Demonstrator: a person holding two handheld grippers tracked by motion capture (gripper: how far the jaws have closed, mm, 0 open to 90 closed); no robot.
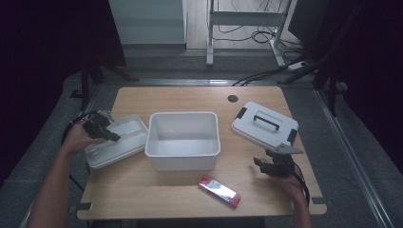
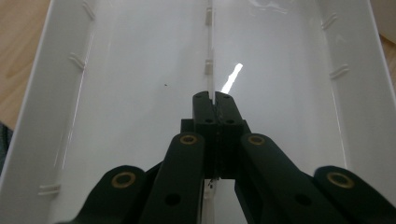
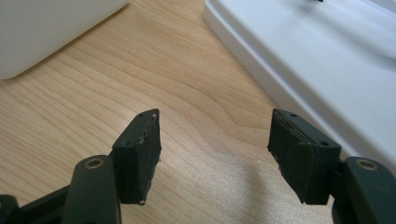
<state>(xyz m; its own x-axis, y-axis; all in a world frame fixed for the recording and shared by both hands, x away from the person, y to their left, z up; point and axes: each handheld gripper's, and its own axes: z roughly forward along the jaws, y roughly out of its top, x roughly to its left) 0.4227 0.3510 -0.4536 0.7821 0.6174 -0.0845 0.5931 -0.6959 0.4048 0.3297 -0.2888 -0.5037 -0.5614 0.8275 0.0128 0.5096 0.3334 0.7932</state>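
The insert tray [image 1: 116, 141] is gripped by its divider [image 2: 209, 56] in the left gripper [image 2: 214, 99] — jaws clamped. The right gripper [image 3: 215, 140] is held wide, empty. Placement into the bin [image 1: 183, 140] is judged next — a level carry is called for.

On the table [image 1: 142, 190], the big tub [image 1: 183, 140] sits in the middle. Left of it, touching its side, lies the shallow tray [image 1: 116, 142], tilted. My left gripper [image 1: 107, 133] sits over that tray, its jaws pinched on the thin divider [image 2: 209, 60] running down the tray's middle. Right of the tub lies the lid [image 1: 264, 124], handle up. My right gripper [image 1: 267, 164] is just in front of the lid, its jaws apart over bare wood. The packet [image 1: 219, 191] lies in front of the tub, near the table's front edge.
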